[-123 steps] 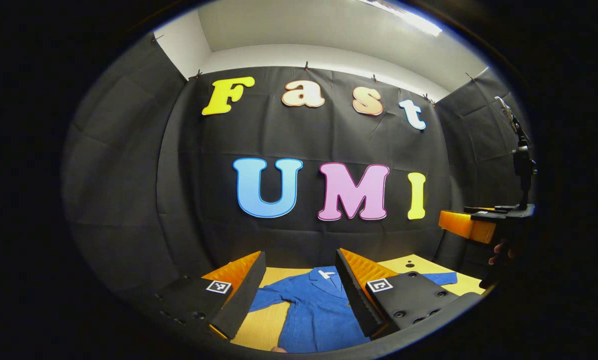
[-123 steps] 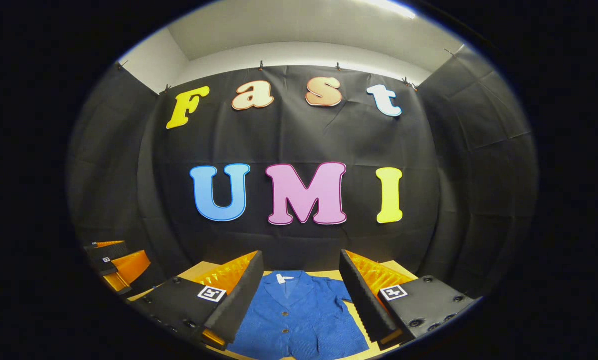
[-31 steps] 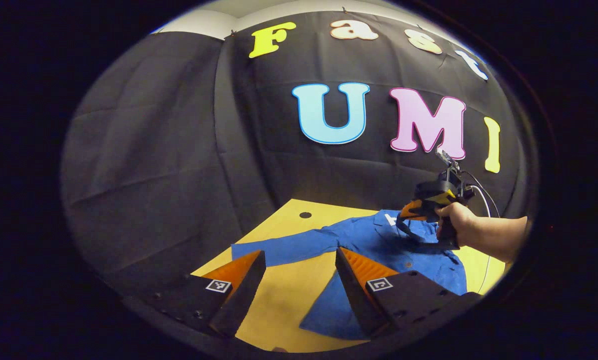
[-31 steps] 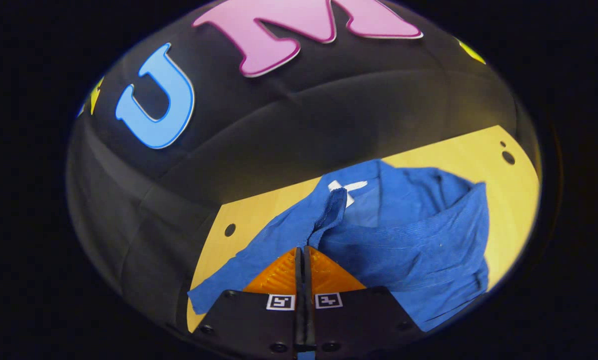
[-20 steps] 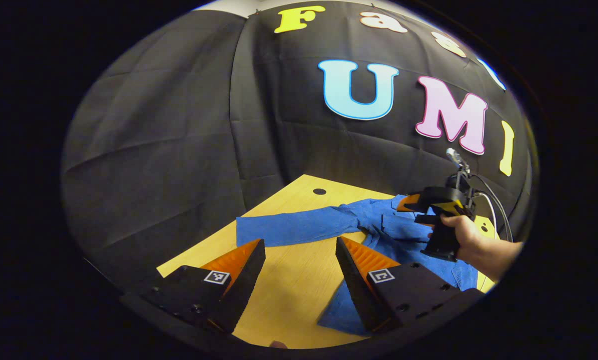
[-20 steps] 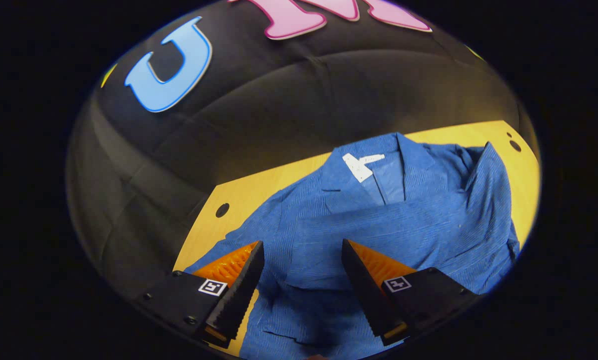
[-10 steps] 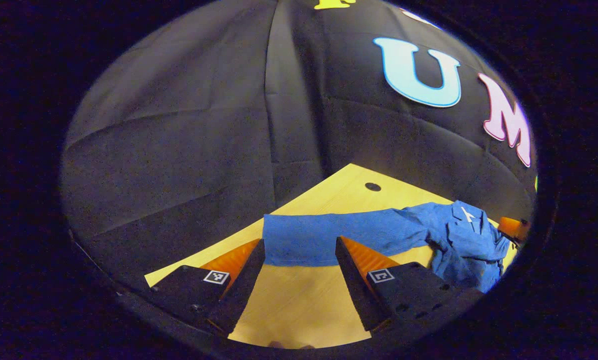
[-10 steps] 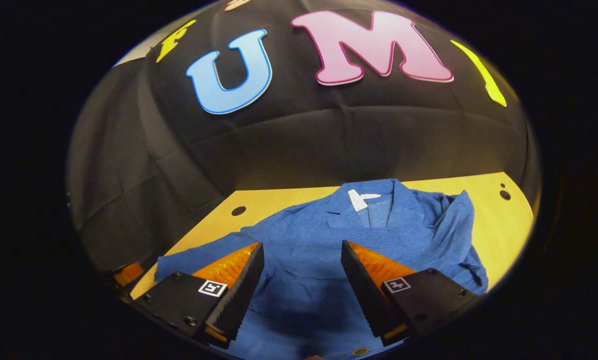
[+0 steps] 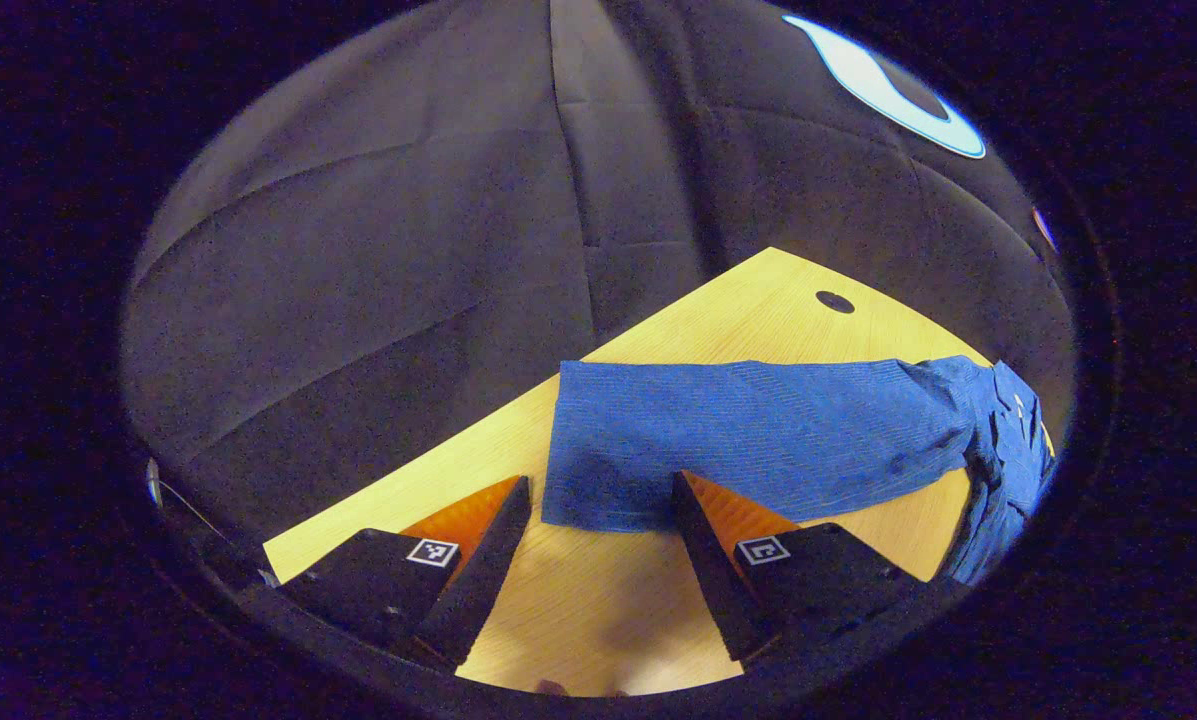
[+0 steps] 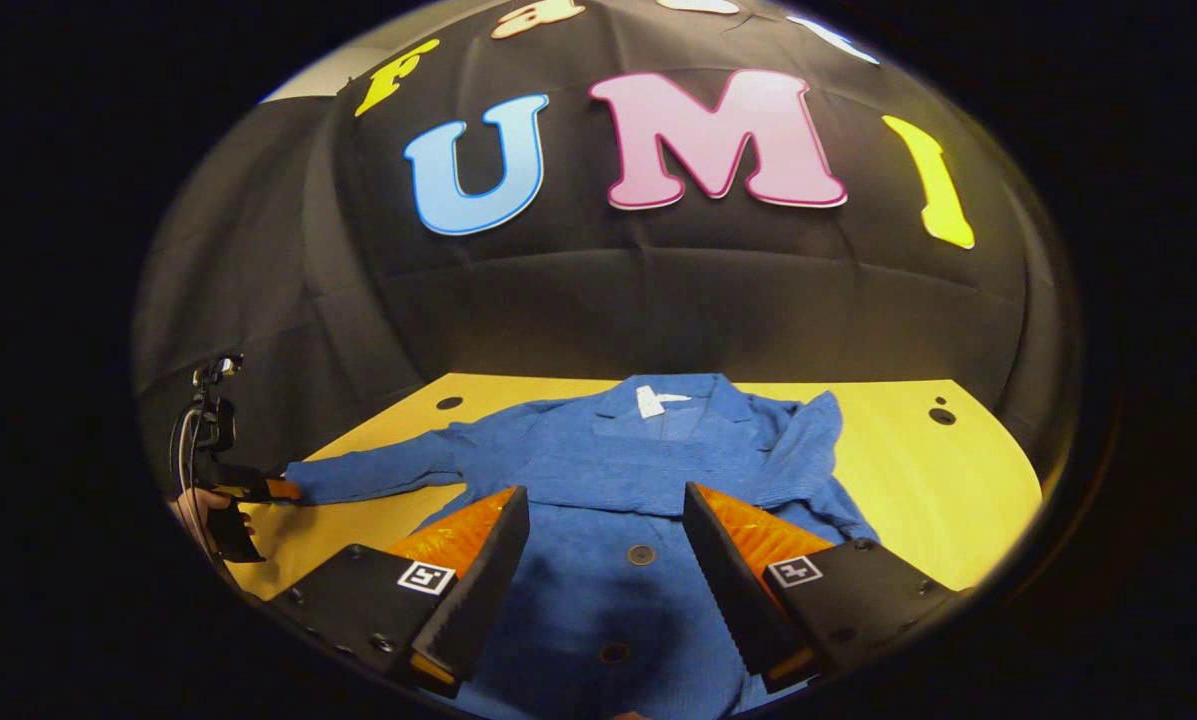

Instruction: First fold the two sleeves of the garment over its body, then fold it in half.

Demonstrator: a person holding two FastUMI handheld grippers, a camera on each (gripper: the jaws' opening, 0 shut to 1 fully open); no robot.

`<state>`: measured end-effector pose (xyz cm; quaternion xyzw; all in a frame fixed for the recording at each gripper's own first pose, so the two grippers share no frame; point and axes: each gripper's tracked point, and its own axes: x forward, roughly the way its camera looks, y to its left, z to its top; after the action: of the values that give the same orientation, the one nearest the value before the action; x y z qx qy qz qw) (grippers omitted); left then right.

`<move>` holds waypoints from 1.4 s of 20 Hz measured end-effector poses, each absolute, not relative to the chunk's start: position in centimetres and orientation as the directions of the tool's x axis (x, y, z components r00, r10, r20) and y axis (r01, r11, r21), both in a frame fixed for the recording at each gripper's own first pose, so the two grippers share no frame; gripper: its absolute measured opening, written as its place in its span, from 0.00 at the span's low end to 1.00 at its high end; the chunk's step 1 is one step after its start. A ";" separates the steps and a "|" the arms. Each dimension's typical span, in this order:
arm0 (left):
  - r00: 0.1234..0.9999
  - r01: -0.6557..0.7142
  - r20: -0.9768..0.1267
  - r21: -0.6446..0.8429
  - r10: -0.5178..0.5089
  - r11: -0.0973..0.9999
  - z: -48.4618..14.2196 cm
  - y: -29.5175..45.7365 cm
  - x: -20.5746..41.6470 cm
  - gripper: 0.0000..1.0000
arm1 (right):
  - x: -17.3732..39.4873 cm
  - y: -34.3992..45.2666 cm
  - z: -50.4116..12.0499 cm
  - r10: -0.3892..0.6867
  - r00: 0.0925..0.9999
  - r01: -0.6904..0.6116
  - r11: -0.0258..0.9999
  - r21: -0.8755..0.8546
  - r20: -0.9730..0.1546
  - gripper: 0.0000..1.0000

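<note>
Yellow worktop (image 10: 958,480) carries a blue garment (image 10: 618,580) lying flat, collar toward the booth wall. One sleeve (image 10: 788,450) is folded over the body; the other sleeve (image 9: 748,440) lies stretched out. Left tongs (image 9: 598,520) spread wide at that sleeve's cuff, possibly touching it. Right tongs (image 10: 603,560) released, hovering above the buttoned front.
</note>
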<state>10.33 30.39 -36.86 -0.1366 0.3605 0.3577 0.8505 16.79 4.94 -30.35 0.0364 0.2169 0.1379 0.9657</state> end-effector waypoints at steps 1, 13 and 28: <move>0.497 -0.687 -0.706 0.035 0.505 0.726 -36.7 30.6 10.5 0.83 | 16.6 4.1 -30.7 0.274 0.868 -0.242 0.962 0.128 -0.413 0.97; 0.573 -0.627 -0.724 -0.085 0.384 0.775 -36.2 29.7 13.8 0.00 | 15.3 -2.0 -32.8 0.213 0.849 -0.157 0.975 0.155 -0.483 0.97; 0.875 -0.088 -0.483 -0.120 0.019 0.989 -19.5 3.4 28.5 0.00 | 14.9 -11.4 -34.3 0.035 0.849 0.010 0.996 0.084 -0.527 0.97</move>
<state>28.46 3.44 -19.54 -0.0691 0.2481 0.0276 0.9659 14.87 -11.40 -34.30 0.0416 0.2743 0.0065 0.9607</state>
